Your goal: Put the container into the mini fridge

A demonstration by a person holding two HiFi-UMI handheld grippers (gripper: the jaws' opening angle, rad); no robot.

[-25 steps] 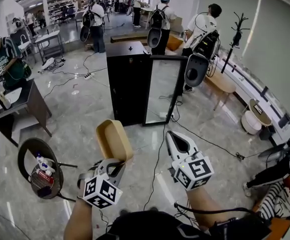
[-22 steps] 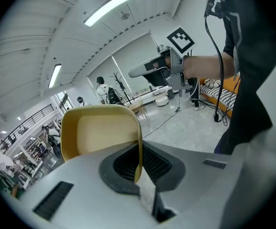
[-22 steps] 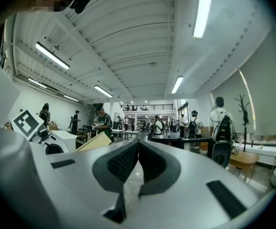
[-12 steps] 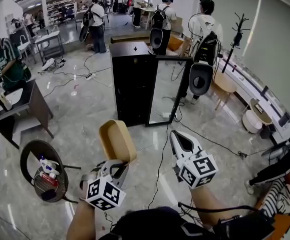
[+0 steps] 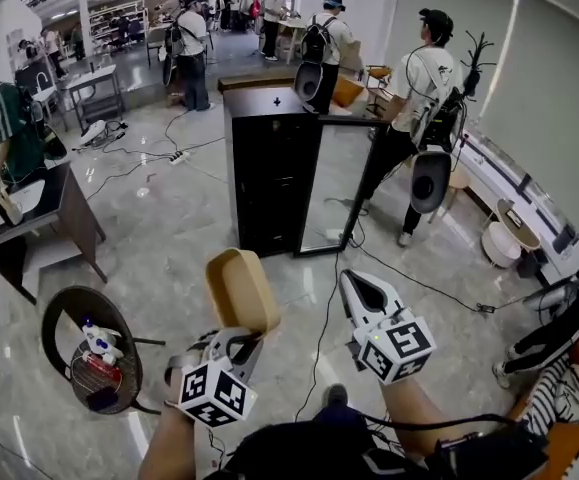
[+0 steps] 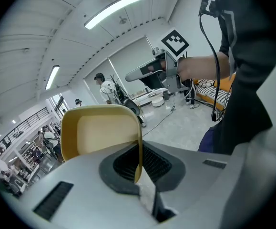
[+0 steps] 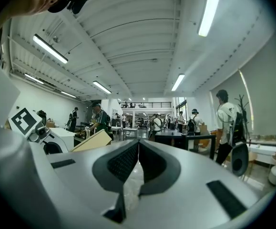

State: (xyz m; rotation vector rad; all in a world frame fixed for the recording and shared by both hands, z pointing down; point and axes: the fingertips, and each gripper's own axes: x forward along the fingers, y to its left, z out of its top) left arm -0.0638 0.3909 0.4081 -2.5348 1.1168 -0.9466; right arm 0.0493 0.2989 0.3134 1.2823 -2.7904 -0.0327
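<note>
A tan open container [image 5: 239, 290] stands tilted up in front of me, and my left gripper [image 5: 236, 338] is shut on its rim. In the left gripper view the jaws [image 6: 138, 171] pinch the thin wall of the container [image 6: 99, 132]. My right gripper [image 5: 357, 286] hovers to the right of it, shut and empty, with its jaws pressed together [image 7: 138, 149]. The black mini fridge [image 5: 264, 168] stands on the floor ahead, its glass door [image 5: 331, 188] swung open to the right. The fridge's inside is dark.
A person with a backpack [image 5: 424, 98] walks just right of the open door. A dark side table [image 5: 39, 218] stands at the left, and a round black stand with toys [image 5: 94, 353] sits near my left. Cables [image 5: 409, 283] cross the floor toward the fridge.
The fridge has come slightly nearer in the head view. The person with the backpack has walked to the right past the door. Both grippers and the container keep their pose.
</note>
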